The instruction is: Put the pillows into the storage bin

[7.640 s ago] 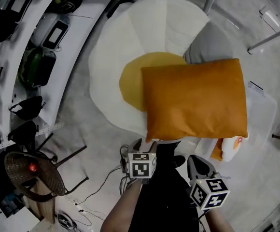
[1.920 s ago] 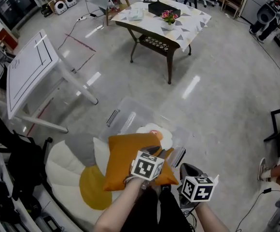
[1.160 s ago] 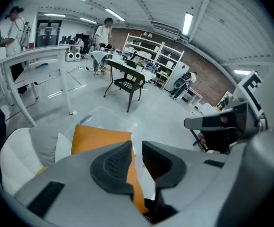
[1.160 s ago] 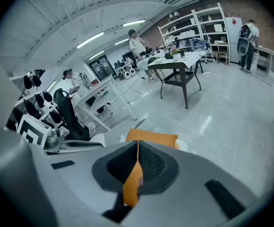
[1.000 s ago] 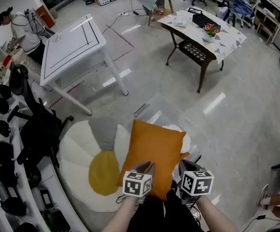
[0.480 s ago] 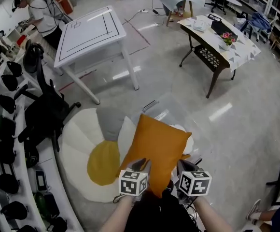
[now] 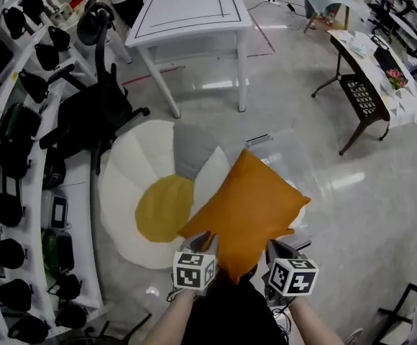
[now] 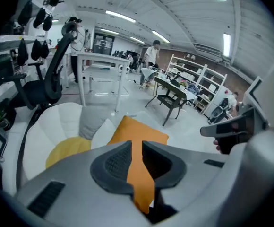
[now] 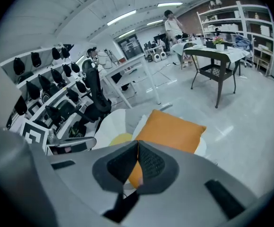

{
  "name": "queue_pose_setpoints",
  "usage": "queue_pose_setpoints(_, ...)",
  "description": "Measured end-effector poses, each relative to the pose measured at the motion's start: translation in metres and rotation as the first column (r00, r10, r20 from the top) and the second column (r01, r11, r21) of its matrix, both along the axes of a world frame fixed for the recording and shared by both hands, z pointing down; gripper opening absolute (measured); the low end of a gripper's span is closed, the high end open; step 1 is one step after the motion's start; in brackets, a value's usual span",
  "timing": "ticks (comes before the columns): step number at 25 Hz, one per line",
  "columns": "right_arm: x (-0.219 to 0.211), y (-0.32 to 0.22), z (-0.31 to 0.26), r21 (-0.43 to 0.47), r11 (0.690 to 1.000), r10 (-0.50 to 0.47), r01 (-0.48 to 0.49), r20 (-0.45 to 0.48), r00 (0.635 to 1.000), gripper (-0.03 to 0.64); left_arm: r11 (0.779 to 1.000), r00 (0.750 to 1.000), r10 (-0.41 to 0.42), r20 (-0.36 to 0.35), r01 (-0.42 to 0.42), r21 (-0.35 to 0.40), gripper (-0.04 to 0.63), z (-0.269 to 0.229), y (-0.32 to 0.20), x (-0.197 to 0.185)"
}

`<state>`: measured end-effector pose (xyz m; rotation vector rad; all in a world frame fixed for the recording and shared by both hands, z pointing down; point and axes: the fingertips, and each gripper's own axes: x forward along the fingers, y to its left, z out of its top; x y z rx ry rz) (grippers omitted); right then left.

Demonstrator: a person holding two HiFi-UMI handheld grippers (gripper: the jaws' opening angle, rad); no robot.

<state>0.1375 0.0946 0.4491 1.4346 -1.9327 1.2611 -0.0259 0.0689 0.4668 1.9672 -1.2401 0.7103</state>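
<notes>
An orange pillow (image 7: 248, 208) hangs in the air, one corner up, held by both grippers at its near edge. My left gripper (image 7: 203, 243) is shut on a fold of the orange pillow (image 8: 138, 138), the fabric running down between its jaws. My right gripper (image 7: 277, 251) is shut on a corner of the orange pillow (image 9: 172, 129). The clear storage bin (image 7: 284, 153) sits on the floor beneath and behind the pillow, mostly hidden by it. A white pillow (image 7: 300, 213) peeks out at its right. A big flower-shaped cushion (image 7: 126, 185), white with a yellow centre, lies at the left.
A white table (image 7: 187, 9) stands behind the cushion. A black office chair (image 7: 97, 117) is at the cushion's left, beside curved shelves (image 7: 7, 85) hung with dark headsets. A dark-framed table (image 7: 367, 77) stands at the right. Cables trail on the floor near my feet.
The head view has swung left, so the white table and shelves now fill the top. The orange pillow stays held in both grippers and now hangs turned, one corner up.
</notes>
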Motion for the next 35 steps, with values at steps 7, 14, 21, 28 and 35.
queue_pose_setpoints(7, -0.066, 0.001, 0.039, -0.064, 0.984, -0.165, 0.164, -0.008, 0.986, 0.003, 0.964, 0.969, -0.243, 0.043, 0.246, -0.101, 0.067, 0.077, 0.036, -0.095)
queue_pose_setpoints(14, -0.127, 0.017, 0.126, -0.138, 0.956, -0.258, 0.259, 0.021, 0.966, 0.003, 0.882, 0.918, -0.391, -0.067, 0.353, -0.314, 0.21, 0.234, 0.073, -0.129)
queue_pose_setpoints(21, -0.11, 0.047, 0.196, -0.255, 0.942, -0.223, 0.217, 0.005, 0.975, 0.003, 0.778, 0.84, -0.483, -0.248, 0.282, -0.562, 0.197, 0.37, 0.067, -0.095)
queue_pose_setpoints(28, -0.063, 0.039, 0.144, -0.228, 0.972, -0.055, 0.054, 0.003, 0.998, 0.003, 0.979, 0.931, -0.005, -0.365, -0.07, -0.192, 0.039, 0.199, -0.022, 0.004)
queue_pose_setpoints(35, 0.009, 0.041, 0.084, -0.123, 0.97, 0.212, -0.208, 0.013, 0.977, 0.003, 0.947, 0.907, 0.308, -0.287, -0.321, 0.002, 0.025, 0.112, -0.125, 0.182)
